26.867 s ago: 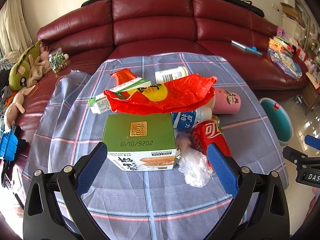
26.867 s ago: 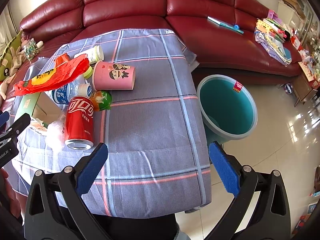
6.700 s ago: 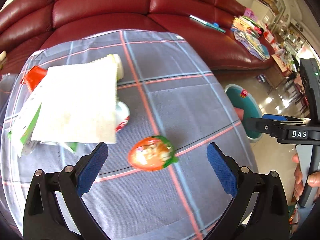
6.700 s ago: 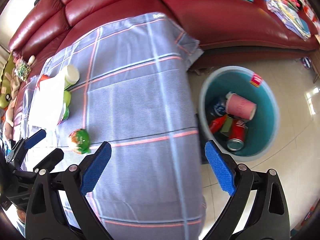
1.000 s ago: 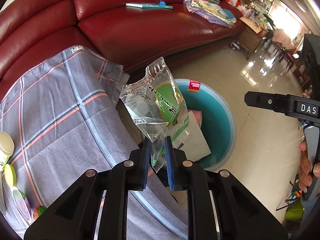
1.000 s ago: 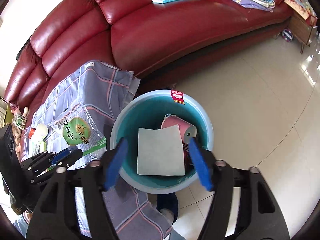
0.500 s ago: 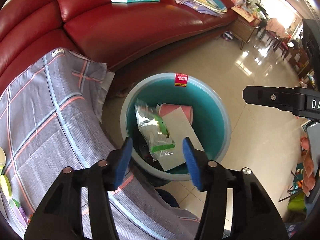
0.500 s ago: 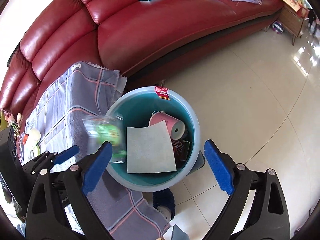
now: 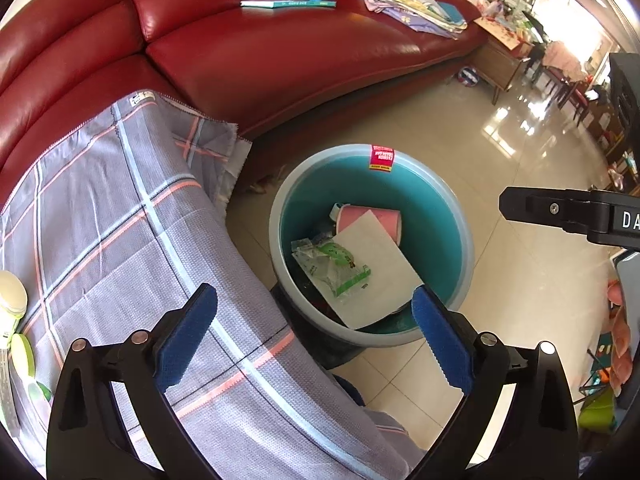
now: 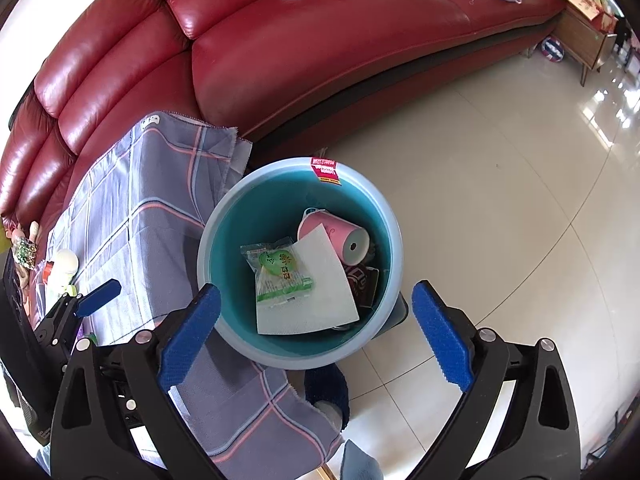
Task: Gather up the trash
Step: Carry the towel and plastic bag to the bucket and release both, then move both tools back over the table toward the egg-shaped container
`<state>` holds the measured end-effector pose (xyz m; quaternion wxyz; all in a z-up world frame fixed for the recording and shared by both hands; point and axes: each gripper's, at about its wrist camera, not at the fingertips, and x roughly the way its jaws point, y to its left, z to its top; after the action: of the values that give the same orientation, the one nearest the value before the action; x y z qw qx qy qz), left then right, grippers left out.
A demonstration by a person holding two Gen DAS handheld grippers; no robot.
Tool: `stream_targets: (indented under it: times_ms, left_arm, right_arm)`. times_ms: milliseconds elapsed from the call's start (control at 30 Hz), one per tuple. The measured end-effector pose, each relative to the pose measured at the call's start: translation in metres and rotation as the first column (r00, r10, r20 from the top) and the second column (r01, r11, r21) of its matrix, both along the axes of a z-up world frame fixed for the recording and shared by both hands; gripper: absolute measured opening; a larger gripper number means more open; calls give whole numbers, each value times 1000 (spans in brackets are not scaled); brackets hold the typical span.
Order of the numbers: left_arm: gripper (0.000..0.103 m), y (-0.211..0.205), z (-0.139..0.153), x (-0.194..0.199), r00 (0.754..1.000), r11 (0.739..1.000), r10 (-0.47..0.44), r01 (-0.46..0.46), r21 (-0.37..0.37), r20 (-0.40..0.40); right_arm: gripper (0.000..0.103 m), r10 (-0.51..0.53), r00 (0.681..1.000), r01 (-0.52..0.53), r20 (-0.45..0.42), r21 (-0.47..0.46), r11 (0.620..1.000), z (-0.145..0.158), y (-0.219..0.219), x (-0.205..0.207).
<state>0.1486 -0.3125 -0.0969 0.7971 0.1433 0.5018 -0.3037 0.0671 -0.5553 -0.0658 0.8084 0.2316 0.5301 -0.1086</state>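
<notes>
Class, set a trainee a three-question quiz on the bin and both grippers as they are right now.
1. True or false: the left gripper is open and holds nothing.
2. What lies on top of the white sheet in the teal bin? A) clear snack wrapper B) banana peel C) glass jar
3. Fill in: the pink cup lies on its ____.

Key: 1 true; 2 A; 3 side.

Red leather sofa point(image 9: 280, 48), book point(image 9: 288, 3) (teal) on it, tiled floor point(image 10: 500, 184)
</notes>
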Motion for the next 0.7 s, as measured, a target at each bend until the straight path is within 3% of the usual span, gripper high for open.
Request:
stream_targets:
  times_ms: [367,700]
  left_arm:
    - [99,62,16,-9,998,998,69,-68,-14,11]
    - [99,150,24,-16,983,983,181,-181,-17,15]
  right_arm:
    - [92,46,999,-46,-18,4,999,4,47,-2]
    - [92,184,983,-184,-21,4,983,7,131,16]
